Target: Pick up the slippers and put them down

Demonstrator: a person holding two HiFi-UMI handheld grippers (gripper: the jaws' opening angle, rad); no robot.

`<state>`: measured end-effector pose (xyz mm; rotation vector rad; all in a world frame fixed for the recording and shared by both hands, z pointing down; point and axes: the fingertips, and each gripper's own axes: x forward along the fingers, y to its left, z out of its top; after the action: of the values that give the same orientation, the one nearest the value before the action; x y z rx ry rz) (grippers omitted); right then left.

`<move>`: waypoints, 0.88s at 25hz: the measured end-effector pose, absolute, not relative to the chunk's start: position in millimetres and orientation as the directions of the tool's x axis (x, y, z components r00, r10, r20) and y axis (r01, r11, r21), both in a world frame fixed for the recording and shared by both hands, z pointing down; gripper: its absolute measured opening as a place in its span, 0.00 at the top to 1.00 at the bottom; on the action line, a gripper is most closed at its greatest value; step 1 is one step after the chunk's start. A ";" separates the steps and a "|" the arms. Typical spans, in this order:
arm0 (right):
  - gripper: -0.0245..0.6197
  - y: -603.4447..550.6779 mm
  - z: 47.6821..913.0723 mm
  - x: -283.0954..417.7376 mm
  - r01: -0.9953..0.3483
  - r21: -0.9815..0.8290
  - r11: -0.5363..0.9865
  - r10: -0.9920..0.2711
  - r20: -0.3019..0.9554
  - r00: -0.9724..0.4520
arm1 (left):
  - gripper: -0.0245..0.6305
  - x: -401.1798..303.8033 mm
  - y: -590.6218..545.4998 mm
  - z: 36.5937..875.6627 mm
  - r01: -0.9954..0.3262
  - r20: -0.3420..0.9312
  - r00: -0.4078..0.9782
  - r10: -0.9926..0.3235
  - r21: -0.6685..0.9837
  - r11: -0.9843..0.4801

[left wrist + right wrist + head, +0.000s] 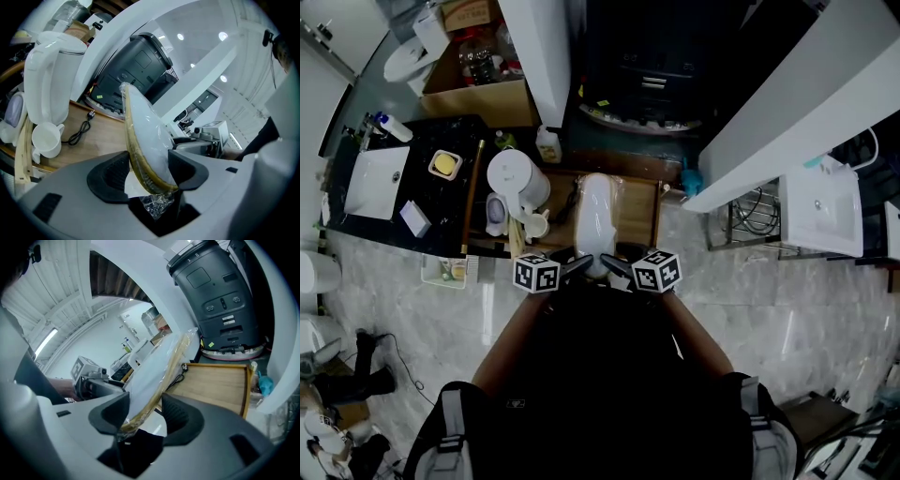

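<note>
The slippers (596, 214), a white pair sealed in clear plastic, hang above the wooden tray (649, 208) with their long end reaching out over its middle. They are held only at the near end. The left gripper (578, 266) and the right gripper (615, 266) come in from either side, and in each gripper view the jaws are clamped on the edge of the package, part-way apart because the soles fill the gap. The step in hand looks like the carry between lifting and setting down. To do it well, both grippers should move as one, level with each other, because any difference in height or roll would twist the package. The wrap looks slick and most of the package hangs beyond the grip, so the far end may droop or slide. A slow descent seems wise, with that far end meeting the tray first and neither pair of jaws loosening until the pair lies flat. On the tray's left side stand a white kettle (517, 181) and a white cup (536, 225), both close enough for a swinging slipper to knock. A black power cord (79, 132) lies on the tray's wood beside them. Beyond the tray's far edge sits a dark machine (218, 291), with a small bottle (548, 145) at the far left corner. A blue-green object (265, 384) lies just off the right rim.
</note>
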<state>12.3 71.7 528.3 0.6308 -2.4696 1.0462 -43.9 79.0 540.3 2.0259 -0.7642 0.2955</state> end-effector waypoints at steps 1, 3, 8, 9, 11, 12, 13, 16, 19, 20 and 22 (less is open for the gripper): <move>0.62 71.6 527.7 11.3 -0.537 -0.568 0.624 -0.252 0.504 -0.826 | 0.56 -44.8 79.3 540.0 -0.622 0.483 0.777 -0.403 0.683 -0.382; 0.62 71.7 527.4 9.2 -0.534 -0.566 0.628 -0.252 0.502 -0.828 | 0.56 -46.8 79.4 539.9 -0.625 0.484 0.775 -0.406 0.680 -0.382; 0.63 71.7 526.2 11.2 -0.533 -0.572 0.624 -0.250 0.500 -0.829 | 0.56 -45.5 79.3 537.0 -0.629 0.479 0.770 -0.421 0.679 -0.378; 0.63 70.9 525.4 12.0 -0.532 -0.573 0.624 -0.250 0.499 -0.830 | 0.56 -44.8 78.7 536.2 -0.629 0.477 0.770 -0.424 0.680 -0.376; 0.63 69.9 524.0 12.9 -0.532 -0.573 0.623 -0.251 0.498 -0.830 | 0.56 -43.7 78.0 534.9 -0.626 0.473 0.771 -0.426 0.682 -0.377; 0.63 69.9 523.7 13.2 -0.533 -0.572 0.623 -0.253 0.498 -0.830 | 0.56 -43.3 77.9 534.6 -0.625 0.472 0.773 -0.424 0.682 -0.380; 0.63 70.0 523.9 13.6 -0.534 -0.572 0.623 -0.254 0.498 -0.829 | 0.56 -43.1 77.9 534.6 -0.625 0.473 0.774 -0.422 0.679 -0.384; 0.63 68.7 524.3 15.3 -0.537 -0.574 0.618 -0.259 0.496 -0.829 | 0.56 -41.5 75.6 534.6 -0.625 0.474 0.775 -0.418 0.674 -0.394; 0.63 67.9 524.3 17.0 -0.540 -0.575 0.614 -0.264 0.495 -0.828 | 0.56 -39.7 74.7 535.8 -0.626 0.478 0.773 -0.417 0.679 -0.383; 0.63 67.6 524.5 17.2 -0.542 -0.574 0.614 -0.265 0.496 -0.827 | 0.56 -39.5 74.5 536.5 -0.628 0.480 0.772 -0.416 0.679 -0.381; 0.63 67.4 525.5 17.4 -0.543 -0.572 0.614 -0.264 0.499 -0.825 | 0.56 -39.4 74.4 537.8 -0.630 0.483 0.771 -0.414 0.676 -0.383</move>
<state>17.4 67.4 525.5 0.6466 -2.4751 1.0538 -39.4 74.4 537.8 2.0295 -0.7819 0.2906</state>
